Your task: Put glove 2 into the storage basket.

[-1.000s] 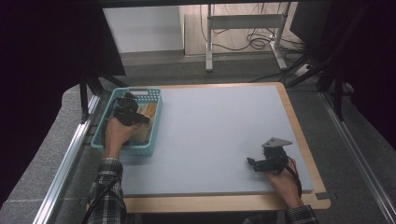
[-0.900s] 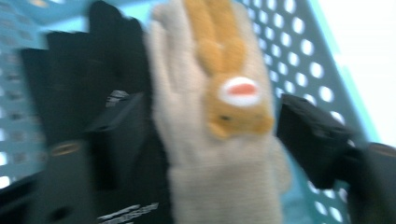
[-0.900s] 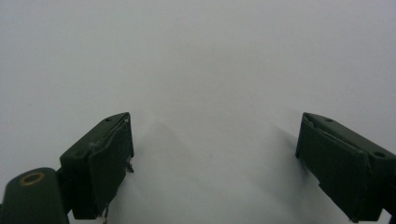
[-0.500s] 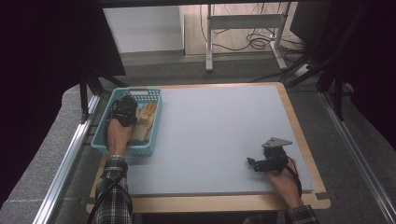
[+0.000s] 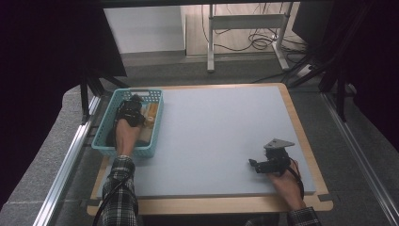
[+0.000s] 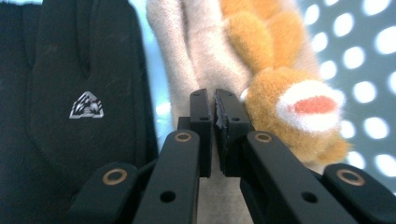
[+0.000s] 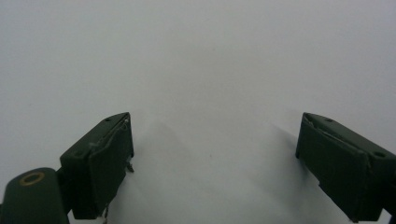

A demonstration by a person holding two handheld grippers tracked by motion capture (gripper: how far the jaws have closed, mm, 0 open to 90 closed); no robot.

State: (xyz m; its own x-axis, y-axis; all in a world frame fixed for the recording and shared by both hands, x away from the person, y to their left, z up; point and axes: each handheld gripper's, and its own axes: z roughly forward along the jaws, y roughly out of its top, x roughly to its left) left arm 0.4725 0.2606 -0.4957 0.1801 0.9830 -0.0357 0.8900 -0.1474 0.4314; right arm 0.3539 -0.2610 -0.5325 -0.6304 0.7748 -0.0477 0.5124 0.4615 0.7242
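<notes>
Room: we see a grey mat point(image 5: 221, 136) on a wooden table point(image 5: 211, 205), with dark floor and a metal stand beyond it.
High view, basket: a teal basket point(image 5: 157, 120) sits at the mat's left edge.
High view, left: our left gripper point(image 5: 131, 109) reaches down into the basket, beside a tan plush point(image 5: 149, 116).
High view, right: our right gripper point(image 5: 269, 163) rests near the mat's right front corner, well apart from the basket.
Left gripper view, jaws: the left gripper point(image 6: 214, 109) has its jaws drawn together, having just closed; only a thin slit remains, and we cannot tell whether any fabric is pinched in it.
Left gripper view, toy: the plush point(image 6: 261, 70), orange and cream, lies just beyond and right of the tips, touching the right jaw.
Left gripper view, glove: a black glove point(image 6: 70, 88) lies at left.
Right gripper view, jaws: the right gripper point(image 7: 212, 140) has jaws wide apart over bare mat point(image 7: 201, 56).
</notes>
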